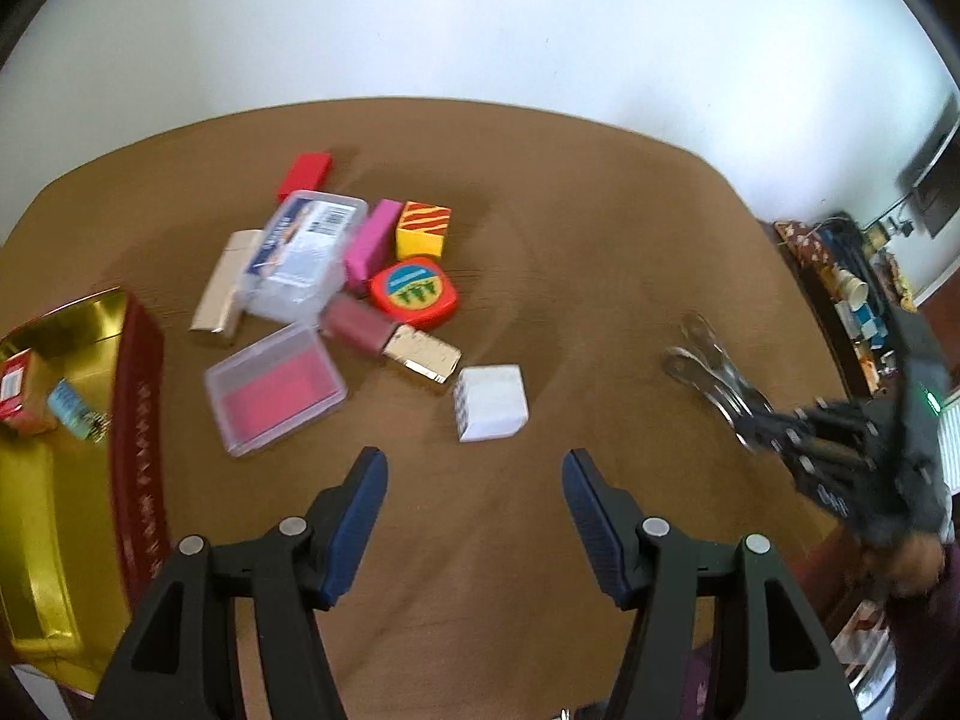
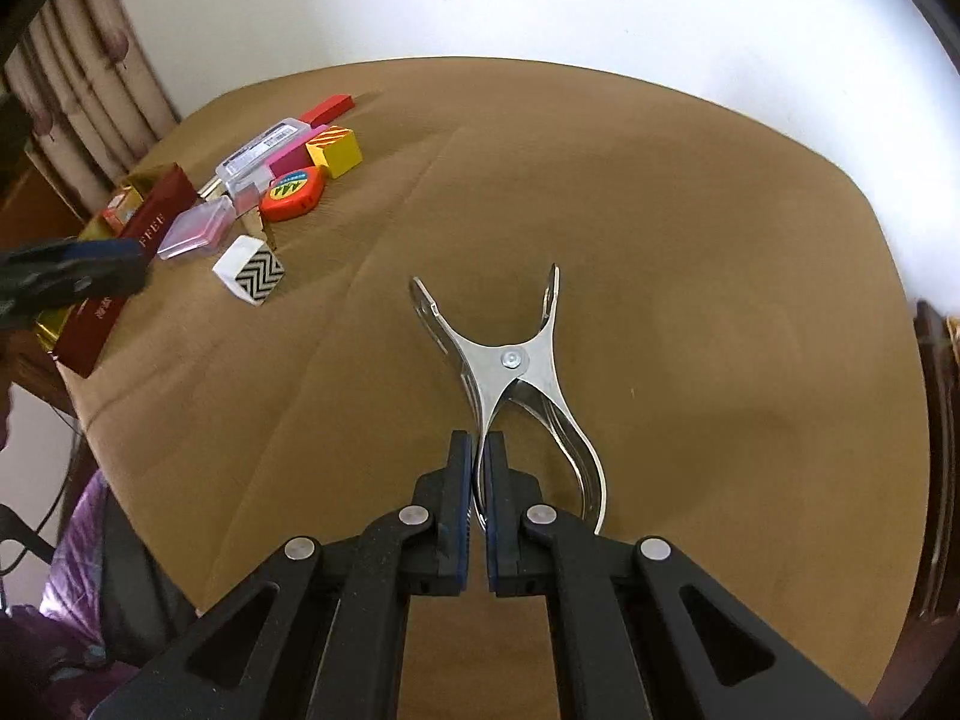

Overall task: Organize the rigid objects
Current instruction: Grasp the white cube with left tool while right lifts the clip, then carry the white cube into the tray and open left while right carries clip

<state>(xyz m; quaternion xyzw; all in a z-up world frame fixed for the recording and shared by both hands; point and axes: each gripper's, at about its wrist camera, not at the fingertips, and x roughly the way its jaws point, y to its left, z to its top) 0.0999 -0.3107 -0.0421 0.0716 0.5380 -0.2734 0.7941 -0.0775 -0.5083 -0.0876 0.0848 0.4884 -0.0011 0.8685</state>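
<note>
My right gripper point(image 2: 478, 450) is shut on one handle of a shiny metal clamp point(image 2: 510, 360), whose jaws point away over the brown table point(image 2: 690, 240). The clamp also shows in the left wrist view point(image 1: 714, 378), with the right gripper point(image 1: 774, 426) on it. My left gripper point(image 1: 474, 474) is open and empty, just short of a white cube point(image 1: 491, 402). Beyond lie a clear box with pink insert point(image 1: 273, 390), a red tape measure point(image 1: 414, 293), a yellow striped block point(image 1: 425, 229), a pink block point(image 1: 372, 246), a clear plastic case point(image 1: 303, 255) and a red block point(image 1: 306, 175).
A gold tray with a red rim point(image 1: 60, 456) sits at the table's left edge and holds a few small items. It also shows in the right wrist view point(image 2: 138, 234). A cluttered shelf point(image 1: 852, 288) stands to the right of the table. Curtains point(image 2: 90, 90) hang at the left.
</note>
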